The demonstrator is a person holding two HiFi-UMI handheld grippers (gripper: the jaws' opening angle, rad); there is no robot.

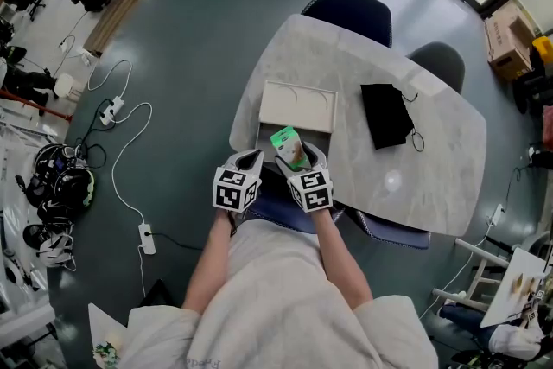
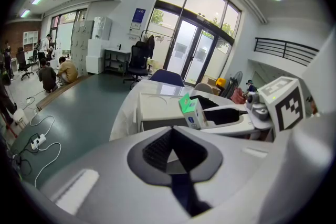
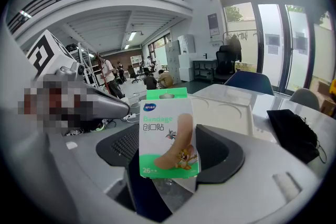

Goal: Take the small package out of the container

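Small package (image 3: 168,134): green-and-white bandage box, printed face toward the right gripper view, upright and slightly tilted. It sits between the jaws of the right hand-held gripper (image 3: 173,157), which are closed onto its lower part; the top half stands free above them.

Head view: package (image 1: 289,147) lies at the near edge of the container (image 1: 298,104), over the end closest to the person. Whether its base is fully out of the container cannot be told from this view.

Left gripper view: package (image 2: 192,108) shows in front of the container (image 2: 160,110), its green top level with the container's upper edge.

Container: shallow cream box, flat on the pale worktop (image 1: 432,160), near the worktop's near edge.

Right hand-held gripper (image 1: 294,153): jaws point at the container, marker cube toward the person.

Left hand-held gripper (image 1: 249,158): just beside the right one, near the container's near left corner. In its own view the left hand-held gripper (image 2: 176,136) has its jaws brought together with nothing between them.

Black pouch (image 1: 386,114): on the worktop, right of the container, apart from it; also in the right gripper view (image 3: 291,134).

Dark blue chair (image 1: 350,11) and grey chair (image 1: 441,63): at the worktop's far side.

Cables (image 1: 130,186): on the floor, left of the worktop.
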